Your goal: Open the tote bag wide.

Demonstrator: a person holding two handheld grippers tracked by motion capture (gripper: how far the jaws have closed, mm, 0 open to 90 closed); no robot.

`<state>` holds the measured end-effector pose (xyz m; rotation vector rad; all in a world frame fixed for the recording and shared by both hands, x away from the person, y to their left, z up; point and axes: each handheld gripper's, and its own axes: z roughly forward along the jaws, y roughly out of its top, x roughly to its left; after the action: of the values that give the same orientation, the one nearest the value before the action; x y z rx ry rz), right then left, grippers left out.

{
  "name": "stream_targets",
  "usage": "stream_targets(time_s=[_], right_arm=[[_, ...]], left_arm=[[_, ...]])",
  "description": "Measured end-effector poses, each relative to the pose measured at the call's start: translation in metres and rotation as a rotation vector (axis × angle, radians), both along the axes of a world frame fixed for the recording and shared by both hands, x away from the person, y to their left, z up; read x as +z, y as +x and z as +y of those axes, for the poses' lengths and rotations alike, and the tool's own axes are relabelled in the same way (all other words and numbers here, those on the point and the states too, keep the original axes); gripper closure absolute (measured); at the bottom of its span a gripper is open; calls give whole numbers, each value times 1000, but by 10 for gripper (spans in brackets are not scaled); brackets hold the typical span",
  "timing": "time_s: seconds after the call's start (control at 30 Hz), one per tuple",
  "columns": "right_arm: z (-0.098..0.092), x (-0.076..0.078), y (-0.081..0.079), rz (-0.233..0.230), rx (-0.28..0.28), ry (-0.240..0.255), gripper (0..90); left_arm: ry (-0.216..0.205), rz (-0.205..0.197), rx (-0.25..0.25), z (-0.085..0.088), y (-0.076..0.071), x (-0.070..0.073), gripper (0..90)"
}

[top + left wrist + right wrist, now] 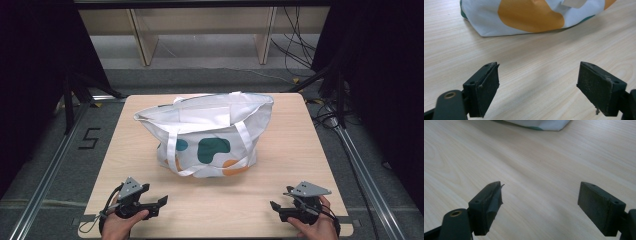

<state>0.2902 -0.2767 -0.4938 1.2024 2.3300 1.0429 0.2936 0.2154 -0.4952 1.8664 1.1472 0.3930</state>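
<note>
Now pre-reach: left tool (161, 201) and right tool (274, 205) sat wide, empty, near tote bag (210, 135); next likely reach its straps.

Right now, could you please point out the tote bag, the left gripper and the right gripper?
tote bag (215, 145): high view, on its printed front panel.
left gripper (161, 202): high view, midway between its open jaws.
right gripper (276, 207): high view, midway between its open jaws.

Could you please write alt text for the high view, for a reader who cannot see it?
A white tote bag with green and orange blobs stands open in the middle of a pale wooden table. At the near edge, the left gripper and right gripper rest apart from it, jaws open and empty.
</note>
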Motion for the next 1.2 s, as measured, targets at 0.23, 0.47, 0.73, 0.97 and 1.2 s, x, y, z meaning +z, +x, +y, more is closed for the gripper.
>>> stream_targets(time_s=[0.23, 0.47, 0.73, 0.97, 1.2], right_arm=[[-2, -1, 2, -10, 21, -1, 196], [-1, -1, 2, -19, 5, 2, 191], [-1, 3, 4, -39, 19, 15, 239], [3, 14, 10, -99, 58, 41, 347], [4, 36, 17, -172, 113, 39, 551]], left_arm=[[16, 7, -9, 0, 0, 0, 171], [20, 5, -12, 0, 1, 0, 179], [0, 11, -1, -1, 2, 1, 181], [8, 11, 1, -2, 6, 7, 192], [-10, -7, -20, -1, 14, 22, 284]])
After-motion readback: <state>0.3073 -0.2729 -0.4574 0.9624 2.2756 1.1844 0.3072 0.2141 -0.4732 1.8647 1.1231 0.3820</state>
